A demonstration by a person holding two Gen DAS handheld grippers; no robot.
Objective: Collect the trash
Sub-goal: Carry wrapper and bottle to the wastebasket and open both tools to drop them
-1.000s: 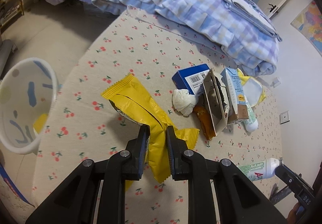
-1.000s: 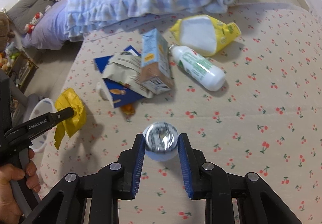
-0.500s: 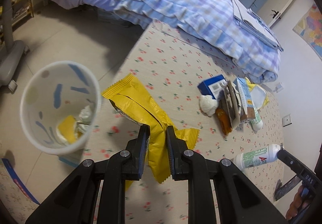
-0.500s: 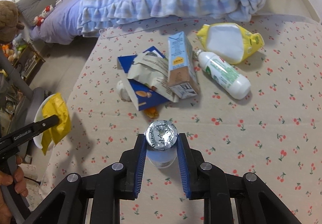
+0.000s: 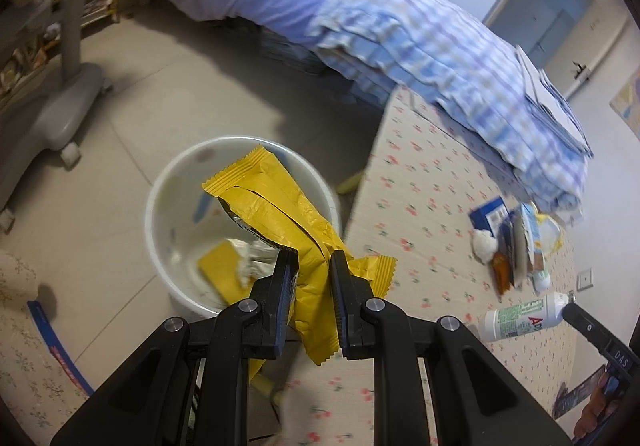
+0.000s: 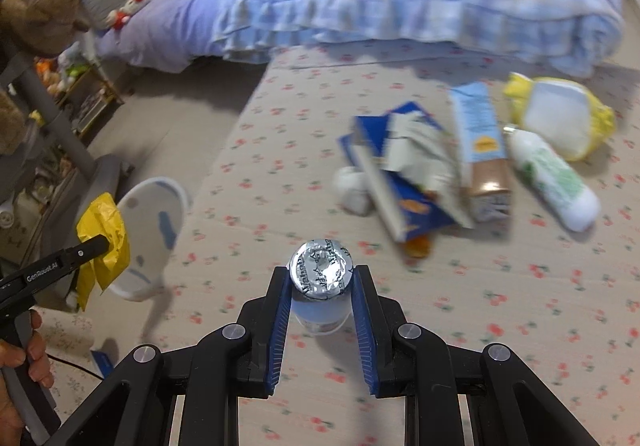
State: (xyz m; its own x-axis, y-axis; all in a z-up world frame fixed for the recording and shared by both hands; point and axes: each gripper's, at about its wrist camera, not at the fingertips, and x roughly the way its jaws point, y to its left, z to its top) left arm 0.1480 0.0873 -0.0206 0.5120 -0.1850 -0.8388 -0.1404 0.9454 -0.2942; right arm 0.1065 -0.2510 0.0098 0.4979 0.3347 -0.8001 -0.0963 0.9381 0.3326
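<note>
My left gripper (image 5: 313, 266) is shut on a yellow snack wrapper (image 5: 276, 205) and holds it above the white trash bin (image 5: 160, 181) on the floor; the bin holds some trash. The wrapper (image 6: 104, 234) and bin (image 6: 154, 221) also show in the right wrist view. My right gripper (image 6: 320, 286) is shut on a small white bottle with a foil lid (image 6: 321, 274), held above the cherry-print mat (image 6: 500, 306). The same bottle (image 5: 524, 318) shows in the left wrist view.
A trash pile lies on the mat: blue box (image 6: 400, 185), milk carton (image 6: 480, 141), white bottle (image 6: 552, 177), yellow bag (image 6: 560, 117), crumpled tissue (image 6: 352, 189). A bed with a checked blanket (image 5: 420, 41) stands behind. A grey wheeled stand (image 5: 60, 101) is left of the bin.
My left gripper has carried the yellow wrapper leftward off the mat to above the bin. My right gripper with the bottle has shifted left as well.
</note>
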